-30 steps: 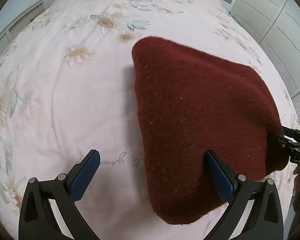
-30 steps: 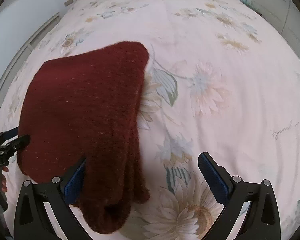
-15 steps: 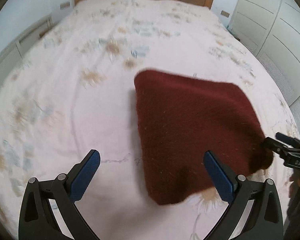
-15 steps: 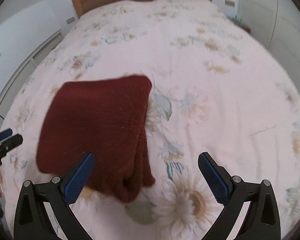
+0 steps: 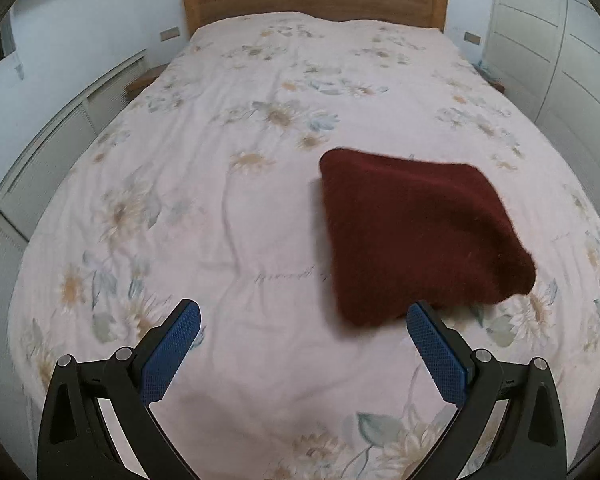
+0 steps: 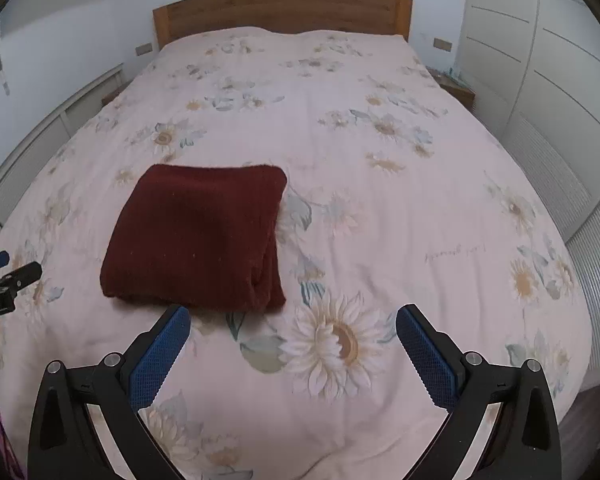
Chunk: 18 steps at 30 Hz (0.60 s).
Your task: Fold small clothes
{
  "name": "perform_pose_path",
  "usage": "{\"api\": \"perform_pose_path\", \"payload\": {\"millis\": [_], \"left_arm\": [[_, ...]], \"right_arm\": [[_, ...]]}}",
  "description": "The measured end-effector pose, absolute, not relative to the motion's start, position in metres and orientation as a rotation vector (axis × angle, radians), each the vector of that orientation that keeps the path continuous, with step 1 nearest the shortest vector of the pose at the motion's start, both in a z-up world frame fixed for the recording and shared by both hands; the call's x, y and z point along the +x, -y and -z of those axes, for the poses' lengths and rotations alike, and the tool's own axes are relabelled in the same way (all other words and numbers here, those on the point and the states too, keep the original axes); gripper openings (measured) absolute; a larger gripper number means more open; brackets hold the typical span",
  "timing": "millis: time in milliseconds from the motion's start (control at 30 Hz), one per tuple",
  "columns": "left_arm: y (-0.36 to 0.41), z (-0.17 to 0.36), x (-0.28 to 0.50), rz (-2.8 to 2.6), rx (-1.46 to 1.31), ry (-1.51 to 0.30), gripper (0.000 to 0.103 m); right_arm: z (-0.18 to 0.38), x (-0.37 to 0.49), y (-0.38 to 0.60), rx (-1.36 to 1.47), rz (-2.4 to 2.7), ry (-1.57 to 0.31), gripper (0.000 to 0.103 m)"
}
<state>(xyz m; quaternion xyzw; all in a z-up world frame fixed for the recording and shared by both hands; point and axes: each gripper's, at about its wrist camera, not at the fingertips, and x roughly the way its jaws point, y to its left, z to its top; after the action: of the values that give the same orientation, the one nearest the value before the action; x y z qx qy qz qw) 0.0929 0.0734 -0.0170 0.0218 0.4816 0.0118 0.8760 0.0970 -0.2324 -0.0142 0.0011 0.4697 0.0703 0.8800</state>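
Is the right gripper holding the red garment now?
No, the right gripper is open and empty, and the folded garment lies free on the bed.

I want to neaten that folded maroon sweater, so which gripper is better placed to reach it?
Probably the right gripper: the folded maroon sweater lies just beyond its left finger, sharply seen. Both grippers are open and empty.

A wooden headboard [image 6: 282,10] backs the floral bedspread [image 6: 380,208]; white wardrobe doors [image 6: 540,64] flank pale walls.
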Motion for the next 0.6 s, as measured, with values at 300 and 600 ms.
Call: {"api": "perform_pose_path", "payload": {"millis": [300, 600], "left_arm": [[-0.071, 0.023, 0.077, -0.031, 0.108, -1.016, 0.102], [-0.071, 0.025, 0.074, -0.025, 0.109, -1.024, 0.102]], "right_arm": [[0.013, 0.085, 0.231, -0.019, -0.137, -0.985, 0.103], [0.006, 0.080, 0.230, -0.028, -0.128, -0.972, 0.103]]}}
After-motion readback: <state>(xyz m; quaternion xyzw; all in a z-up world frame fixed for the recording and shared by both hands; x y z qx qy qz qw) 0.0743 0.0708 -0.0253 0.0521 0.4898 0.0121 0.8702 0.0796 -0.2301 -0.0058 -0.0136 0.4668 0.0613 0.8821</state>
